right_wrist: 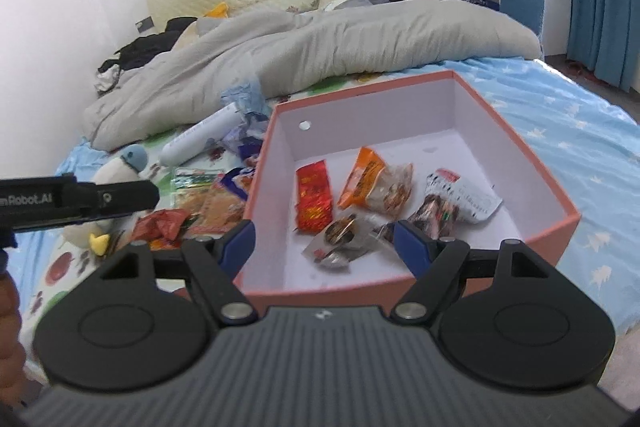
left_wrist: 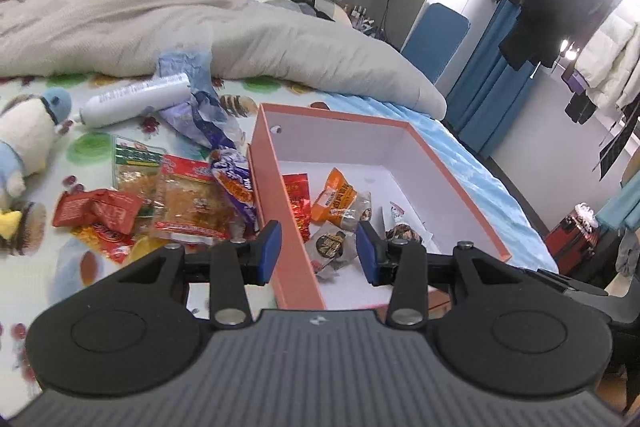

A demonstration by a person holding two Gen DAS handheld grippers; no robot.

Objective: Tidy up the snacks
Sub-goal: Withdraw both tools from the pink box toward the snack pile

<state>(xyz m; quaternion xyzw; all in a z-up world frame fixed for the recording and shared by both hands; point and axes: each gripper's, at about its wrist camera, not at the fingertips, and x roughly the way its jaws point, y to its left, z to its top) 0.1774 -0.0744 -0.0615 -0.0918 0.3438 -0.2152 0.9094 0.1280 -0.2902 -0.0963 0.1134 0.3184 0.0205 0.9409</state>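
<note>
Both grippers, left gripper (left_wrist: 318, 251) and right gripper (right_wrist: 324, 241), are hovering spread and empty over the box's (right_wrist: 532, 239) near end, snack packets (left_wrist: 184, 203) lying left.

The near wall of the pink box (right_wrist: 320, 291) is partly hidden behind the body of the right gripper (right_wrist: 326, 245), and in the left wrist view the near corner of the box also goes behind the left gripper (left_wrist: 318, 253). The plush toy (left_wrist: 24, 143) is cut by the left edge. The print on the snack packets (left_wrist: 176, 203) is too small to read.
</note>
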